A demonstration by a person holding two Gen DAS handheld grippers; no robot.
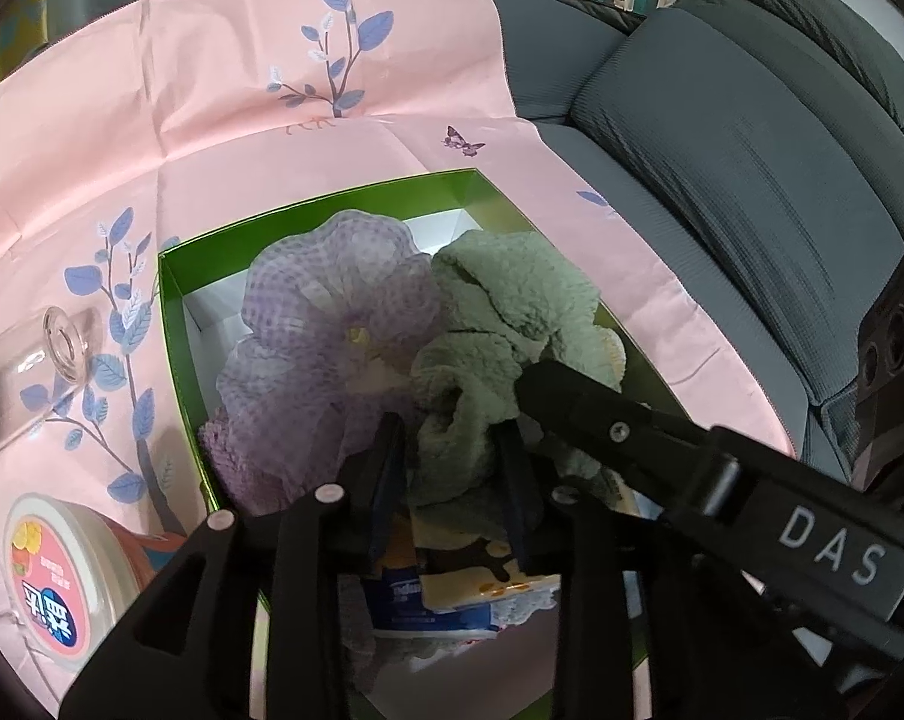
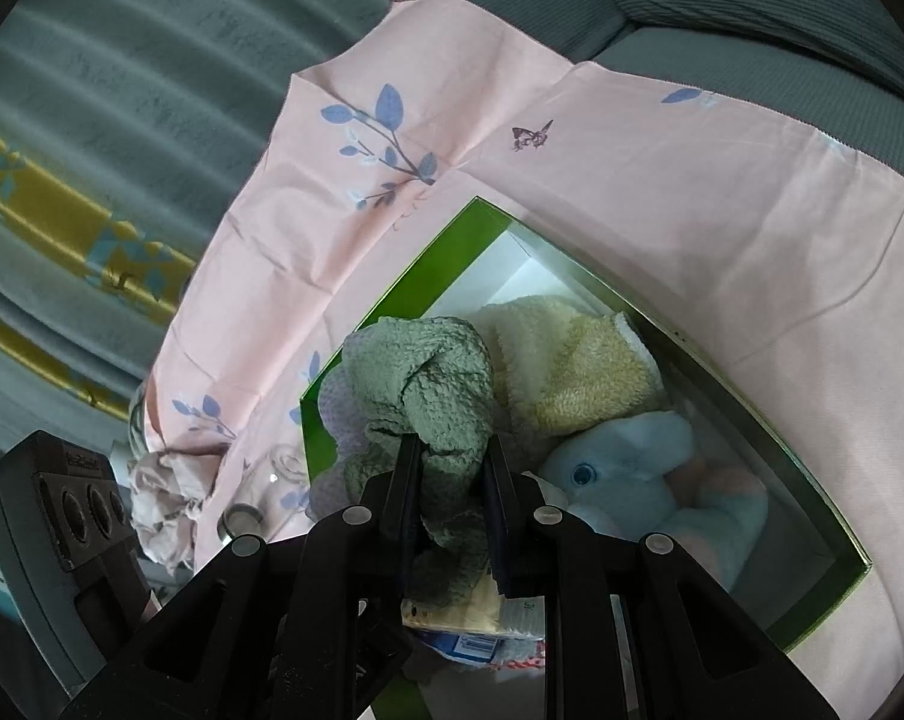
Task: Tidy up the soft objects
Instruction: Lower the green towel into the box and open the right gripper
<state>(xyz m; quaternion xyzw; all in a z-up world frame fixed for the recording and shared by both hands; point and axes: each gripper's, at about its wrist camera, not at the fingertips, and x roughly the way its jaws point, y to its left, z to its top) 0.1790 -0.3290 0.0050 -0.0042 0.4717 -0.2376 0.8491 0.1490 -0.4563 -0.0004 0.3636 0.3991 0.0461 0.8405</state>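
A green fluffy towel [image 1: 499,312] lies bunched in an open green box [image 1: 173,324] beside a purple checked cloth [image 1: 332,324]. My left gripper [image 1: 452,444] stands over the box with a fold of the towel between its fingers, and the pads do not appear to press it. My right gripper [image 1: 538,387] reaches in from the right. In the right wrist view my right gripper [image 2: 450,456] is shut on the green towel [image 2: 434,384], pinching a twisted fold. A yellow towel [image 2: 571,366] and a blue plush toy [image 2: 637,468] lie deeper in the green box [image 2: 392,306].
The box sits on a pink leaf-print cloth [image 1: 224,120] spread over a grey sofa [image 1: 733,156]. A glass jar [image 1: 56,348] lies on its side and a round labelled tub [image 1: 62,564] stands left of the box. Printed packets [image 1: 428,594] lie in the box's near end.
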